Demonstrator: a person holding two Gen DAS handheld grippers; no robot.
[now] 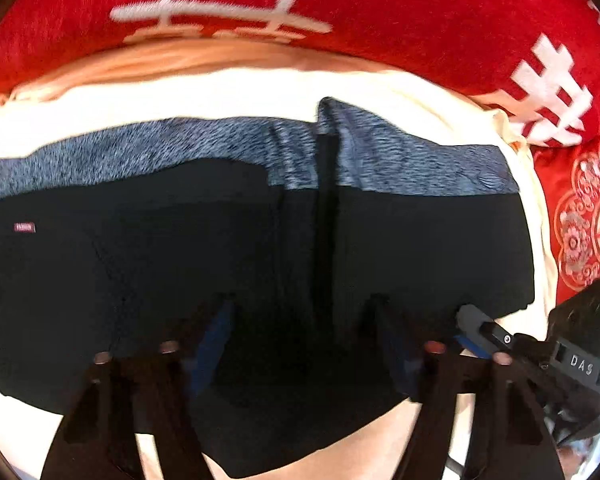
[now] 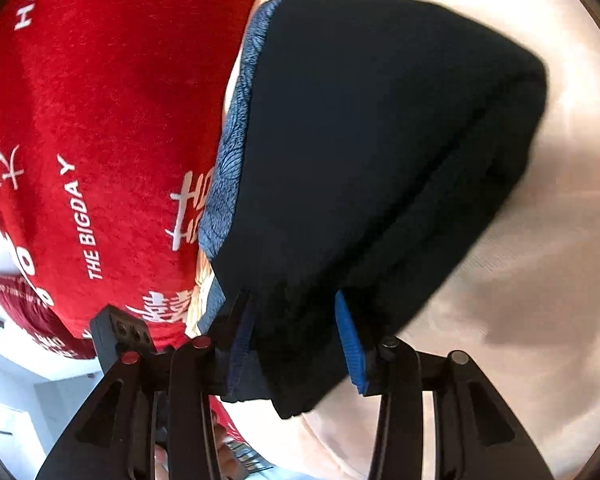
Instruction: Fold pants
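Observation:
Black pants (image 1: pixel 420 248) lie folded across a cream sheet (image 1: pixel 220 96), with a blue-grey patterned band (image 1: pixel 180 148) along their far edge. My left gripper (image 1: pixel 306 340) points down over the near part of the pants. Its fingers stand apart and dark cloth lies flat beneath them. In the left wrist view my right gripper (image 1: pixel 466 330) reaches in at the pants' right edge. The right wrist view shows the right gripper (image 2: pixel 298 344) shut on a thick fold of the pants (image 2: pixel 380 140), with black cloth filling the gap between its blue pads (image 2: pixel 350 344).
A red blanket with white characters (image 1: pixel 340 8) borders the far side of the sheet. A red embroidered cushion (image 1: pixel 588 216) sits at the right. In the right wrist view the red blanket (image 2: pixel 120 120) is on the left and bare cream sheet (image 2: pixel 520 280) on the right.

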